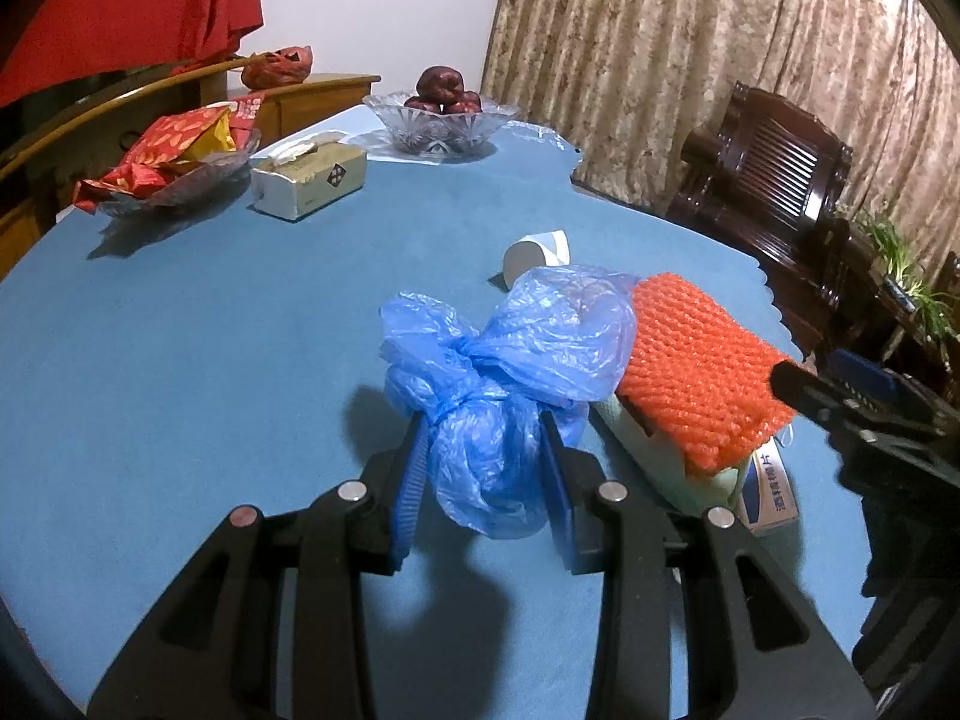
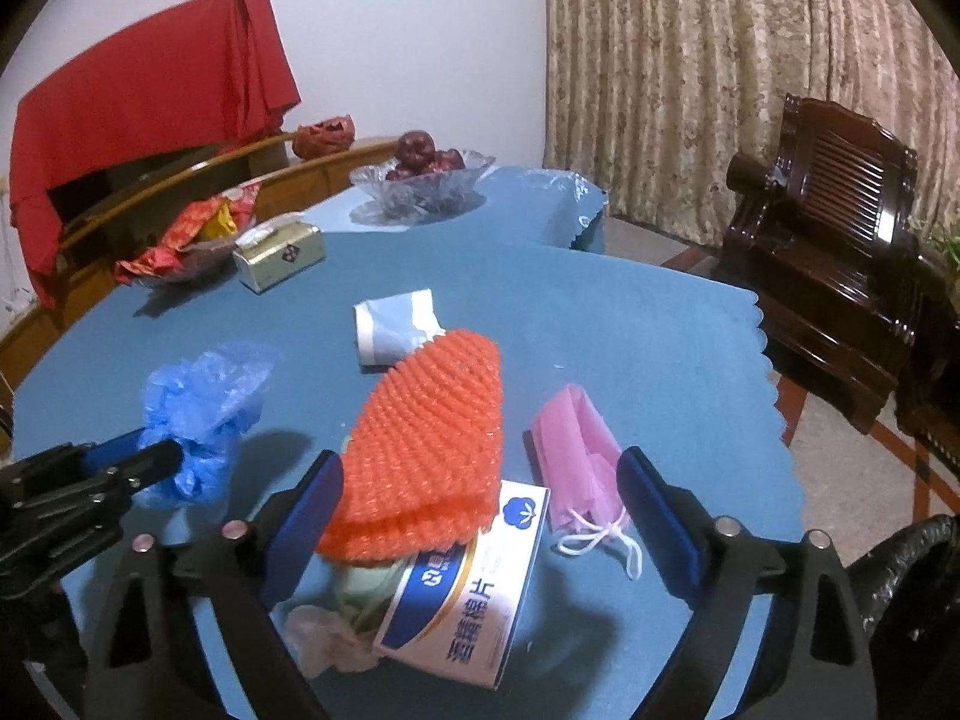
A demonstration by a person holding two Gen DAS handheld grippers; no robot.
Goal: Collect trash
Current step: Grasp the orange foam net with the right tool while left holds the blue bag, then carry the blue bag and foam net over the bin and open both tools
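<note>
Left tongs are clamped on the crumpled blue plastic bag, which sits on the blue-covered desk. Right tongs stand wide apart, straddling the orange foam netting sleeve that lies atop a white-and-blue cardboard box. The sleeve's long axis runs away from the right tongs, directly ahead. The right hand is judged nearer to it; the black bin bag lies to its right.

Crumpled blue plastic bag pinched upright; orange foam net at its 3 o'clock drapes over a white-blue box; pink mask beyond.
</note>
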